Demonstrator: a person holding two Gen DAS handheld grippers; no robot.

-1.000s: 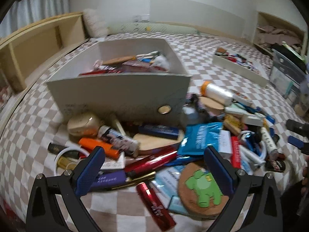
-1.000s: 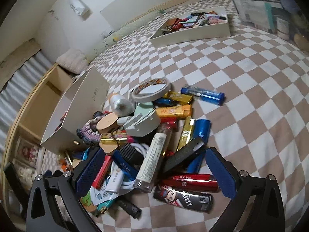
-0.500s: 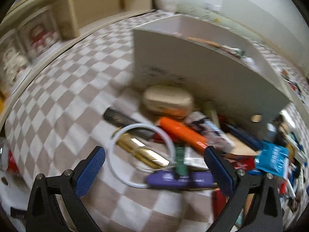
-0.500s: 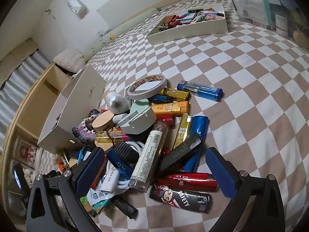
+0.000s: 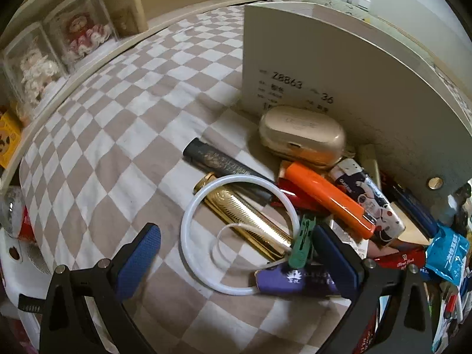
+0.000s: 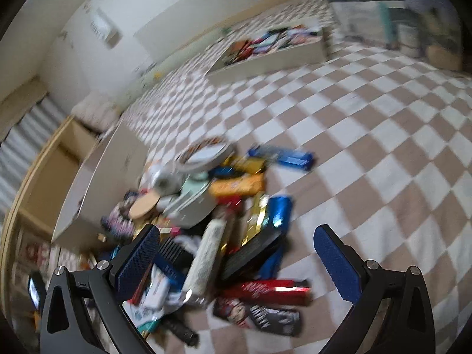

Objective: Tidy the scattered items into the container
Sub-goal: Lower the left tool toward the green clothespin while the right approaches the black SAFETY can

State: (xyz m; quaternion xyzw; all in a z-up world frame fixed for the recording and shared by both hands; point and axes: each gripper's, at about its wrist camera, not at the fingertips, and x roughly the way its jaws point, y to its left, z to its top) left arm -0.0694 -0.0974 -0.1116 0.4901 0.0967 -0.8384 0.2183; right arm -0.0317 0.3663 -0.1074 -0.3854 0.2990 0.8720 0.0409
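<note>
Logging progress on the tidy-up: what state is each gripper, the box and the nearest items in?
left gripper: open, empty
right gripper: open, empty
grey box: upright, items piled against its wall
white ring: flat on the checkered cloth, between the open jaws
orange lighter: lying on the pile

Right wrist view motion-blurred: pile labels unreadable. Left wrist view: container interior hidden behind its wall; blue packet cut off at edge.

blurred item pile between open fingers
</note>
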